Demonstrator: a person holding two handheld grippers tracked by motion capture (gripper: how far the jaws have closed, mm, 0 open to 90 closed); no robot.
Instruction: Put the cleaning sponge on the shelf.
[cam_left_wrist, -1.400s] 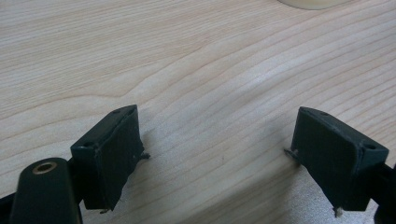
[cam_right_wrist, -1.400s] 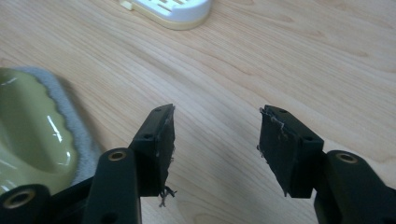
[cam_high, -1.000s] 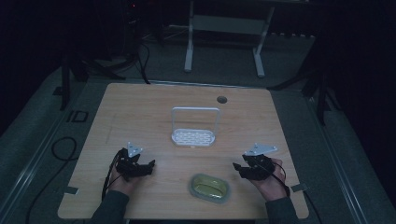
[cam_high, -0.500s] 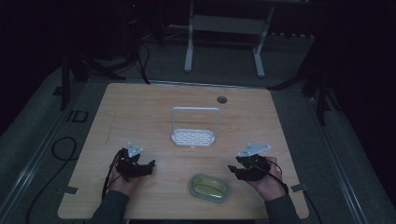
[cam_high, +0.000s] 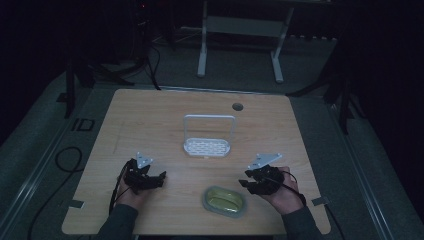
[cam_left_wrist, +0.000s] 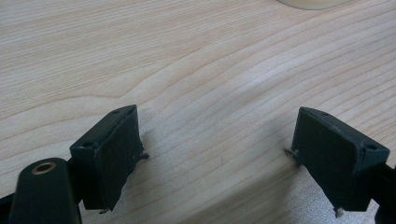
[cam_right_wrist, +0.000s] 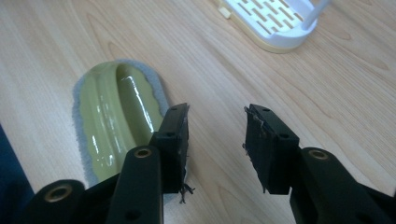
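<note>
On the wooden table (cam_high: 150, 120) a glossy green oval dish (cam_high: 225, 201) lies on a grey pad near the front edge. A white slotted rack (cam_high: 206, 146) with a tall hoop handle stands mid-table. My right gripper (cam_high: 255, 183) hovers just right of the dish, open and holding nothing. In the right gripper view its jaws (cam_right_wrist: 217, 121) stand apart beside the dish (cam_right_wrist: 116, 116), the left jaw over the dish's rim, with the rack (cam_right_wrist: 275, 23) beyond. My left gripper (cam_high: 147, 179) is at the front left, open wide over bare wood (cam_left_wrist: 219, 135).
A round cable hole (cam_high: 237, 106) sits near the table's far edge. Behind the table stands a white metal frame (cam_high: 240, 30) on the dark floor. A pale rounded edge (cam_left_wrist: 308, 3) shows at the top of the left gripper view. Bare wood lies between the grippers and the rack.
My right gripper has shifted a little to the left, closer to the green dish. The left gripper, the dish and the rack have stayed put.
</note>
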